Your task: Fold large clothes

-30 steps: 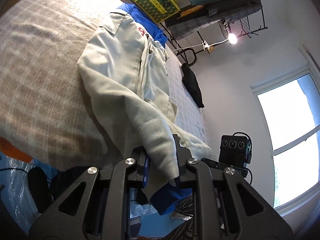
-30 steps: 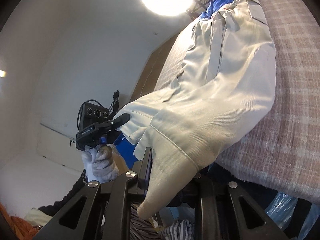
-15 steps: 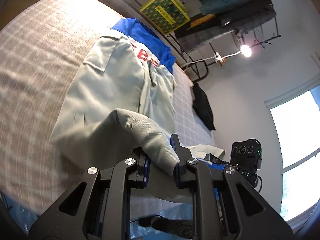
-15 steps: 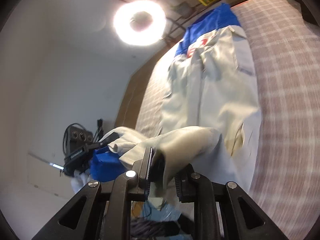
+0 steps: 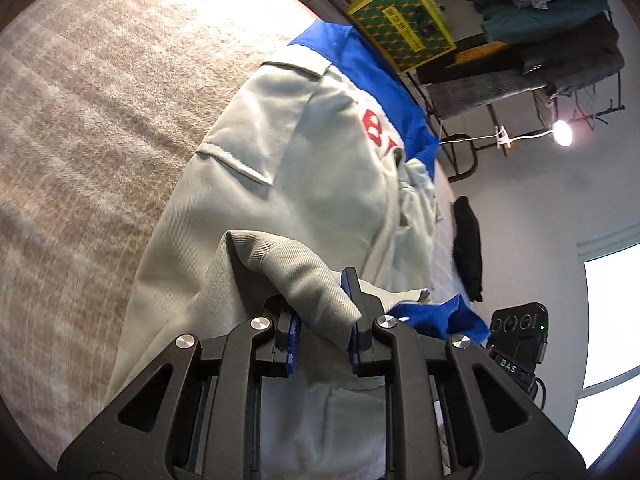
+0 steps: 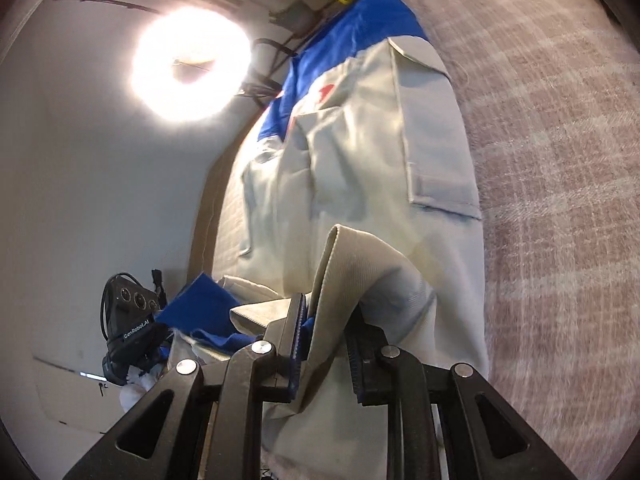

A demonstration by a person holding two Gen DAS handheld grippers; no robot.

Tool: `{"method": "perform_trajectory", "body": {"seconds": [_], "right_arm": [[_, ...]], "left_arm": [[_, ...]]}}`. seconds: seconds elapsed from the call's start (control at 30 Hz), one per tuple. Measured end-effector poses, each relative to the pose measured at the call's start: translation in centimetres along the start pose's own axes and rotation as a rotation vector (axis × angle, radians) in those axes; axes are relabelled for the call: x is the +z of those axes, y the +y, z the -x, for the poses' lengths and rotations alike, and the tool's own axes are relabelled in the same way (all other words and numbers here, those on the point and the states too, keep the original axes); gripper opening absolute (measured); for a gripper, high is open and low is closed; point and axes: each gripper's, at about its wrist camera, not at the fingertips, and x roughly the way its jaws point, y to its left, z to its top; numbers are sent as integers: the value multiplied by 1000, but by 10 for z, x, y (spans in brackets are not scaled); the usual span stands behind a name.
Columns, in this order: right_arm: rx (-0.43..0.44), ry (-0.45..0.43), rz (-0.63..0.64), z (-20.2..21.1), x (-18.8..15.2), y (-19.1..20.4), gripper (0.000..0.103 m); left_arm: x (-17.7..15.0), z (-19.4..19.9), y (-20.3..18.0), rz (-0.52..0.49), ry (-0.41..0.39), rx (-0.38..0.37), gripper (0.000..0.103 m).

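Note:
A pale grey jacket (image 5: 304, 168) with a blue collar band (image 5: 360, 60) and red lettering lies lengthwise on the checked bedspread (image 5: 100, 100). My left gripper (image 5: 324, 312) is shut on a bunched fold of the jacket's lower hem, held above the cloth. In the right wrist view the same jacket (image 6: 360, 160) stretches away, and my right gripper (image 6: 326, 320) is shut on the other hem corner, which stands up in a stiff fold (image 6: 348, 256). A flap of the blue lining (image 6: 200, 304) shows between the two grippers. The other gripper (image 6: 128, 320) appears at the left.
The beige checked bedspread (image 6: 560, 160) spreads wide on either side of the jacket. A black garment (image 5: 468, 248) lies further along the bed. A clothes rack (image 5: 540, 40), a yellow-green board (image 5: 400, 20) and a small lamp (image 5: 562, 132) stand beyond. A window (image 5: 608, 320) is at the right.
Both grippers carried the hem from beyond the bed's edge forward over the jacket toward the collar. The lower part now doubles over the body, and the collar looks nearer.

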Motion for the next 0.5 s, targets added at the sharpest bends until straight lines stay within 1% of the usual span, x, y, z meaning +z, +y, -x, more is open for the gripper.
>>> {"method": "perform_trajectory", "body": {"seconds": [0.1, 0.13, 0.17, 0.2, 0.23, 0.27, 0.3, 0.33, 0.37, 0.4, 0.43, 0.47, 0.5], "right_arm": [[20, 1, -33, 2, 1, -6, 18], [29, -1, -39, 5, 1, -7, 21], [37, 0, -50, 8, 1, -9, 28], [45, -3, -61, 13, 3, -10, 32], [56, -10, -75, 18, 5, -13, 41], [75, -29, -89, 29, 6, -15, 59], [90, -50, -92, 39, 8, -16, 67], [105, -79, -90, 51, 8, -17, 70], [128, -118, -69, 67, 8, -17, 68], [126, -135, -50, 74, 11, -16, 66], [110, -151, -22, 83, 10, -15, 64], [87, -161, 11, 89, 8, -14, 62], [61, -163, 48, 94, 5, -12, 60]], "left_arm": [[2, -1, -2, -10, -2, 7, 17], [3, 0, -3, -13, -2, 9, 18], [3, 1, -4, -14, 0, 13, 19], [4, 3, -4, -9, 8, 18, 20], [6, 5, -5, -4, 9, 13, 20], [7, 9, -5, 1, 6, 4, 23], [9, 16, -5, 6, -4, -9, 28], [11, 23, -6, 5, -18, -21, 31], [14, 30, -8, -3, -34, -39, 37], [14, 35, -8, -10, -45, -51, 42], [16, 41, -10, -26, -66, -51, 45], [16, 47, -14, -49, -95, -38, 52], [17, 54, -19, -91, -124, -16, 55]]}}
